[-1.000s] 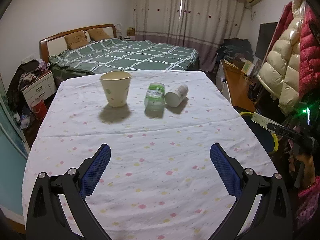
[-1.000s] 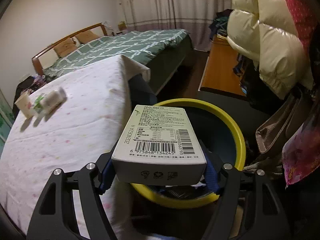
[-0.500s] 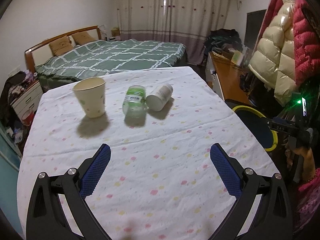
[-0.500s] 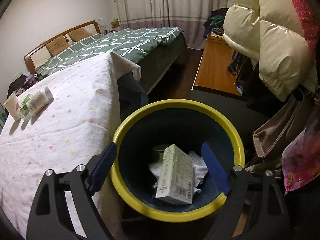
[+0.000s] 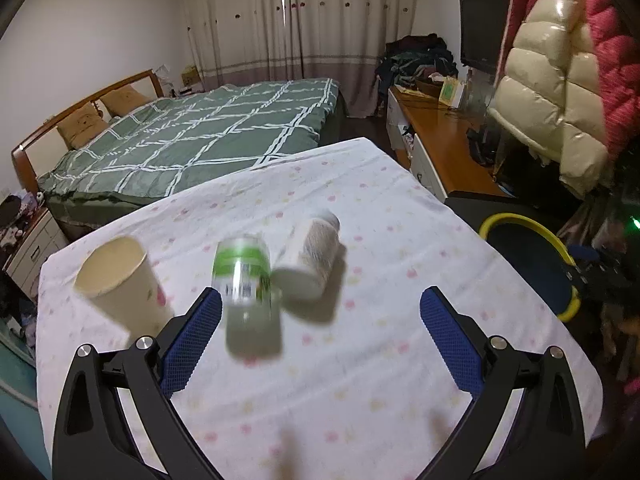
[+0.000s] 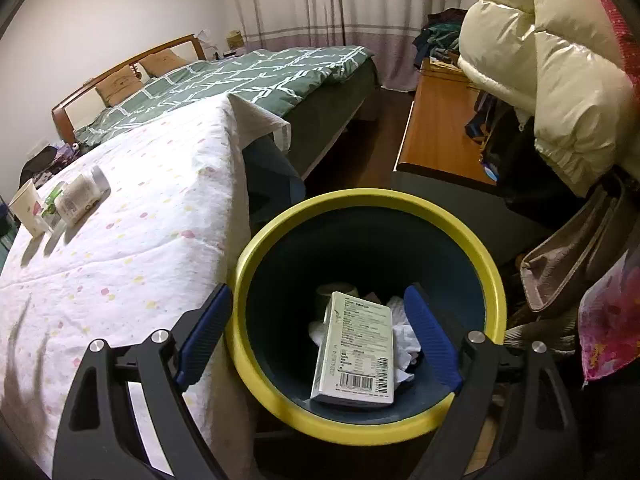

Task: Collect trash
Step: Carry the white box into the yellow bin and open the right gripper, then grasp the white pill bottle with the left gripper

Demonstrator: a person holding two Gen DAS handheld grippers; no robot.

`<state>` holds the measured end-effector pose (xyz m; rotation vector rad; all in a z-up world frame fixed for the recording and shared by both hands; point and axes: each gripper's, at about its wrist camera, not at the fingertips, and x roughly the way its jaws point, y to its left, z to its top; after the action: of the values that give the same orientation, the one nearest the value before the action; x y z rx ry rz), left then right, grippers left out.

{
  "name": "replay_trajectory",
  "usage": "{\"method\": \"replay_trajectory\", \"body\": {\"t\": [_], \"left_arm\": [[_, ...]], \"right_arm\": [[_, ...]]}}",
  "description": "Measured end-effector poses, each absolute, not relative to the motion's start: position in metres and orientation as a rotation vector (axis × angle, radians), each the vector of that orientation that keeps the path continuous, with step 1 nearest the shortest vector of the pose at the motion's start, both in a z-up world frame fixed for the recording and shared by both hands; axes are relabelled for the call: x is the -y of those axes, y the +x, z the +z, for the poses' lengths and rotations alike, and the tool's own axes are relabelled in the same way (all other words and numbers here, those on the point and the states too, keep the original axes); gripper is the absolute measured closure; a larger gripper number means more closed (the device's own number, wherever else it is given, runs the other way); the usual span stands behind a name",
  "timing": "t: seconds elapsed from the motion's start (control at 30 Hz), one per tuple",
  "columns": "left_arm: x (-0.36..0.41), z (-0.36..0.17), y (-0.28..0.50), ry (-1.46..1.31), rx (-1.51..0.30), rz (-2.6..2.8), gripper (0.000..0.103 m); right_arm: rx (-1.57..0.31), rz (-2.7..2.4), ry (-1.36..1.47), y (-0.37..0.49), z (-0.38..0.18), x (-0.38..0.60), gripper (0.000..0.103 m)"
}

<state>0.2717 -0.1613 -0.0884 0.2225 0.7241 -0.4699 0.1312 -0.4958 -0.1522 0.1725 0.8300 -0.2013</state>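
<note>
Hovering over the yellow-rimmed bin (image 6: pixel 493 280), the right gripper (image 6: pixel 320 330) has its blue pads spread wide with nothing between them; a white carton (image 6: pixel 356 350) with a barcode lies inside the bin on crumpled white paper (image 6: pixel 406 336). On the dotted tablecloth (image 5: pixel 360 380) the left gripper (image 5: pixel 320 330) is likewise parted and empty, facing a paper cup (image 5: pixel 124 284), a green-labelled bottle (image 5: pixel 248 300) on its side and a white jar (image 5: pixel 310 258) on its side touching it; motion blur softens all three. The bin stands just beside the table's right edge
</note>
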Motion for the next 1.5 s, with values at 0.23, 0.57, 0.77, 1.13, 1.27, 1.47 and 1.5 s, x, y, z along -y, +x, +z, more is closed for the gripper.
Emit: {"method": "replay_trajectory", "body": {"t": [0.23, 0.57, 0.77, 1.13, 1.27, 1.47, 1.5], "left_arm": [[0.191, -0.098, 0.321, 0.253, -0.776, -0.499, 0.021], [0.218, -0.122, 0.361, 0.306, -0.866, -0.491, 0.031], [0.226, -0.136, 0.367, 0.360, -0.892, -0.471, 0.041], [0.228, -0.147, 0.373, 0.356, -0.921, -0.449, 0.056], [0.228, -0.141, 0.365, 0.342, -0.910, -0.446, 0.056], [0.245, -0.114, 0.325, 0.358, -0.872, -0.508, 0.056], [0.249, -0.110, 0.319, 0.358, -0.868, -0.521, 0.056]], "right_arm": [[-0.833, -0.203, 0.180, 0.131, -0.154, 0.498, 0.020], [-0.848, -0.207, 0.202, 0.131, -0.161, 0.511, 0.020], [-0.859, -0.200, 0.208, 0.134, -0.166, 0.512, 0.020], [-0.866, -0.186, 0.219, 0.135, -0.169, 0.511, 0.020], [-0.849, -0.185, 0.230, 0.129, -0.164, 0.512, 0.020], [-0.812, -0.208, 0.244, 0.104, -0.153, 0.516, 0.020], [-0.808, -0.221, 0.245, 0.099, -0.152, 0.517, 0.020]]}}
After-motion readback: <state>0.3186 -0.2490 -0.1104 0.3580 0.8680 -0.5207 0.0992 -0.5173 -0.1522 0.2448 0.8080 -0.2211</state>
